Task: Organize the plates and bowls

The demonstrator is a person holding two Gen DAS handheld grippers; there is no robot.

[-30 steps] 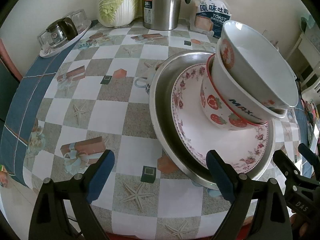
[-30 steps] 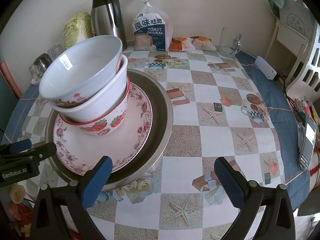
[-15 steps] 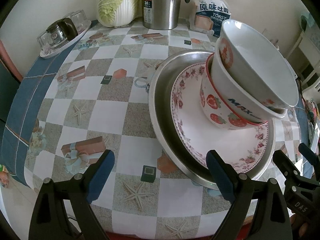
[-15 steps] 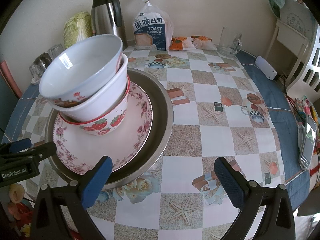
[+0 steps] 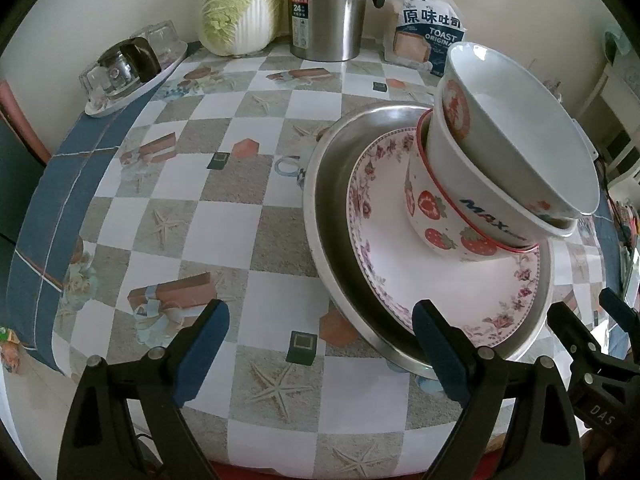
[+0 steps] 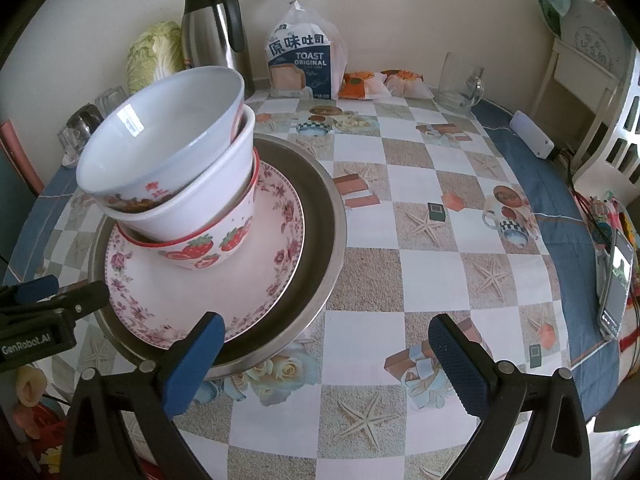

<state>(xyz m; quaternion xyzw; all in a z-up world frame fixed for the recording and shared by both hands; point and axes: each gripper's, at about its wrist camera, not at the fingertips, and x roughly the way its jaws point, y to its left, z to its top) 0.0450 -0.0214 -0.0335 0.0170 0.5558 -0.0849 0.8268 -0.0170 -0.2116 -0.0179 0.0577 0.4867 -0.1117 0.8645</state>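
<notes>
A steel plate (image 5: pixel 332 216) (image 6: pixel 324 216) holds a floral plate (image 5: pixel 460 292) (image 6: pixel 224 292). On it stands a strawberry bowl (image 5: pixel 436 224) (image 6: pixel 208 248) with two white bowls nested in it, the top one (image 5: pixel 516 128) (image 6: pixel 160 148) tilted. My left gripper (image 5: pixel 320 356) is open and empty at the table's near edge, its right finger beside the steel plate's rim. My right gripper (image 6: pixel 324 364) is open and empty, its left finger by the steel plate's near rim. Each gripper shows at the edge of the other's view.
At the back stand a cabbage (image 5: pixel 240 4), a steel thermos (image 5: pixel 328 8) and a toast bag (image 6: pixel 304 60). A tray of glasses (image 5: pixel 128 72) sits back left. A glass mug (image 6: pixel 460 84), snack packets (image 6: pixel 368 84) and a phone (image 6: pixel 616 288) lie to the right.
</notes>
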